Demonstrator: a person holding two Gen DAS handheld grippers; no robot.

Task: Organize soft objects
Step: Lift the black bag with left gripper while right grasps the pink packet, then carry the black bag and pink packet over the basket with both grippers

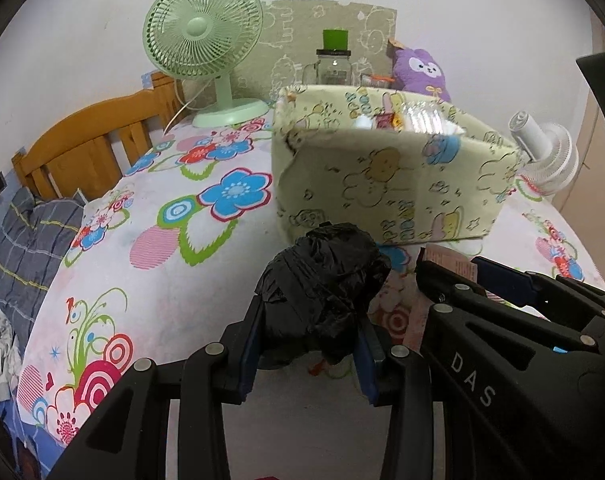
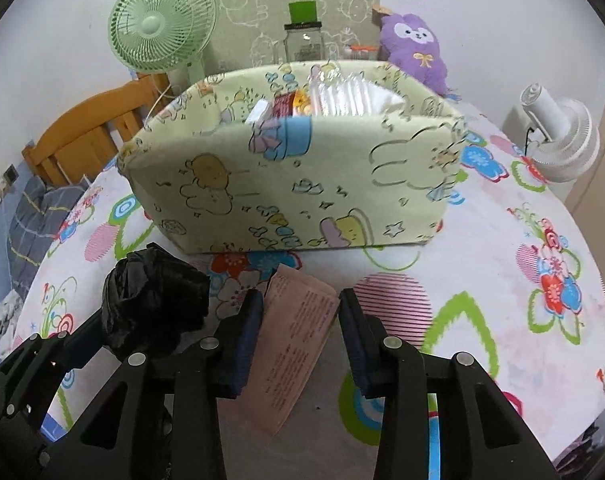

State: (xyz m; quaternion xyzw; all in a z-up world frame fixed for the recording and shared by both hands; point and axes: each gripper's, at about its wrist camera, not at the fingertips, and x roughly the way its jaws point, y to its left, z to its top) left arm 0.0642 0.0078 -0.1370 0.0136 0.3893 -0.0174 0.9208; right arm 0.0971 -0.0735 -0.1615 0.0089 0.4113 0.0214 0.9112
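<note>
While both loads hang above the floral sheet: each looks carried toward the fabric box [image 2: 286,184], a judgement only.
Left hand-held gripper [image 1: 308,344]: jaws partly closed, pads pressing a crumpled black plastic bag [image 1: 322,288], held just in front of the box.
Right hand-held gripper [image 2: 300,340]: jaws narrowed around a flat pink packet [image 2: 298,336]; one edge lies against the left pad, but contact at the other pad cannot be told.
Why held so: both point downward at the box's near wall, likely to drop things in.
Box contents: clear crinkly wrappers [image 2: 342,96], something white, a red-and-yellow pack.
Behind: green fan [image 2: 158,28], jar [image 2: 302,40], purple plush [image 2: 414,48].
</note>
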